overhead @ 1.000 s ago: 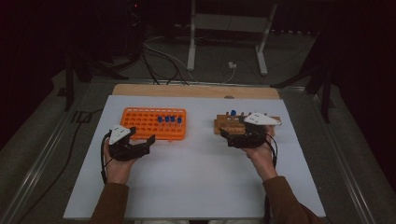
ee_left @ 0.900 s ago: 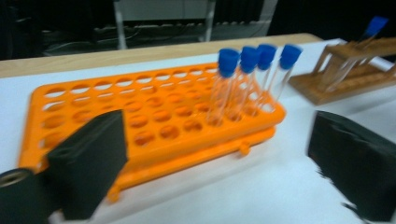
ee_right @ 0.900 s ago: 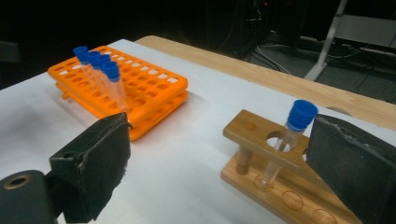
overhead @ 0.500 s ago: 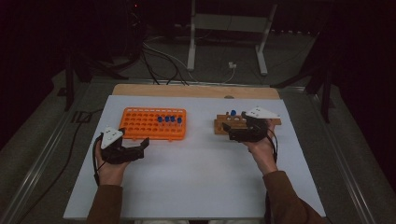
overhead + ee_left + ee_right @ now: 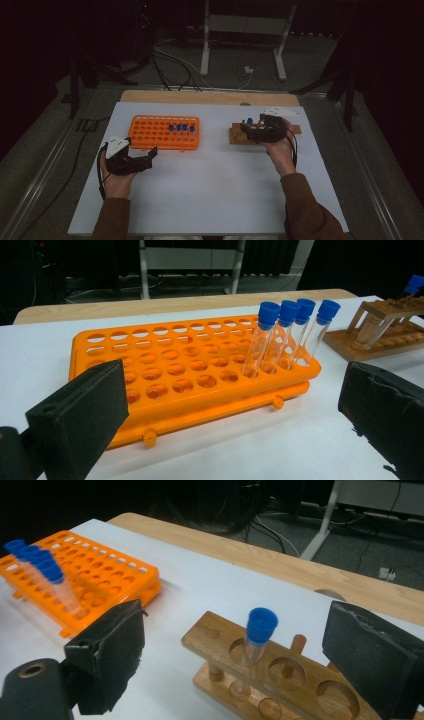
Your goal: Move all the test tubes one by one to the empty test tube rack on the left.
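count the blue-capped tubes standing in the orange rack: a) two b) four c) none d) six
b: four blue-capped tubes stand side by side in one row of the orange rack, seen in the left gripper view and again from the high view.

A lab-like test room: a white table (image 5: 210,200) bears an orange tube rack (image 5: 150,135) on the left and a wooden rack (image 5: 240,137) on the right; cables (image 5: 175,65) cross the dark far floor.
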A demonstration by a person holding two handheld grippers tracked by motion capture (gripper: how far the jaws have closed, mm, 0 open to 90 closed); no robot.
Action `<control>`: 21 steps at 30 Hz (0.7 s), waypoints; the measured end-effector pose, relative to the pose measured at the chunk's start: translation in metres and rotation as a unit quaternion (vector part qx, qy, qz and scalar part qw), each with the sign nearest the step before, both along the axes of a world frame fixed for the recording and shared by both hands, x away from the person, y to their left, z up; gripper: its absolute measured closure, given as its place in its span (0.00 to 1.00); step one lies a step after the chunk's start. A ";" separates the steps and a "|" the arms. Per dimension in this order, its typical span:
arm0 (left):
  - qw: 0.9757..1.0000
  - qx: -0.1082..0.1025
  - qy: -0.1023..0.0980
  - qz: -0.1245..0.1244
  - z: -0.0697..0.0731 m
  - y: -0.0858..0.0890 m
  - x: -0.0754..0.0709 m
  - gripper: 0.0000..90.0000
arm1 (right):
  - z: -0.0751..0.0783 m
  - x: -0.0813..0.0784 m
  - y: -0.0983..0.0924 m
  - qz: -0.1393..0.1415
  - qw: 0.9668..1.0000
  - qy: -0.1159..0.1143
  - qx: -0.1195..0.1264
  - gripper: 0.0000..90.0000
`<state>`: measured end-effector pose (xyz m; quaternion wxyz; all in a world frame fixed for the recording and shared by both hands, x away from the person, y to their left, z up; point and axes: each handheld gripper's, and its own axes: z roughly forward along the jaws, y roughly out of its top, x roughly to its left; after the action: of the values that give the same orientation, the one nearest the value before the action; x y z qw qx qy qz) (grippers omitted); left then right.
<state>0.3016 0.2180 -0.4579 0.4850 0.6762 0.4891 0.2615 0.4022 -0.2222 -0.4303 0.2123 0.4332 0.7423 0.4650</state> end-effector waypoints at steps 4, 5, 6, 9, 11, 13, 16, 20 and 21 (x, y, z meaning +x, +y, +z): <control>1.000 -0.001 0.002 0.003 -0.001 0.000 0.000 0.01 | -0.008 0.006 0.001 -0.005 1.000 0.009 -0.001 0.14; 1.000 -0.001 0.002 0.004 -0.001 0.001 0.000 0.01 | -0.011 0.007 0.001 -0.009 1.000 0.009 0.002 0.16; 1.000 -0.001 0.003 0.004 -0.001 0.001 0.000 0.01 | -0.013 0.008 0.001 -0.012 1.000 0.012 0.004 0.18; 1.000 -0.002 0.003 0.005 -0.002 0.001 0.000 0.01 | -0.022 0.012 0.001 -0.018 1.000 0.020 0.007 0.26; 1.000 -0.002 0.003 0.005 -0.002 0.002 0.000 0.01 | -0.027 0.013 0.001 -0.023 0.999 0.025 0.008 0.31; 1.000 -0.003 0.003 0.006 -0.002 0.002 0.000 0.01 | -0.033 0.014 0.002 -0.022 0.999 0.026 0.013 0.42; 1.000 -0.003 0.004 0.007 -0.002 0.002 0.000 0.01 | -0.035 0.013 0.003 -0.023 0.999 0.021 0.013 0.51; 1.000 -0.003 0.004 0.006 -0.002 0.001 0.000 0.01 | -0.036 0.012 0.003 -0.018 1.000 0.013 0.010 0.64; 1.000 -0.003 0.004 0.007 -0.002 0.001 0.000 0.01 | -0.036 0.011 0.004 -0.017 1.000 0.010 0.007 0.66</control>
<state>0.3021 0.2193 -0.4599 0.4837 0.6723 0.4963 0.2605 0.4133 -0.2184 -0.4663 0.2096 0.4523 0.7336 0.4620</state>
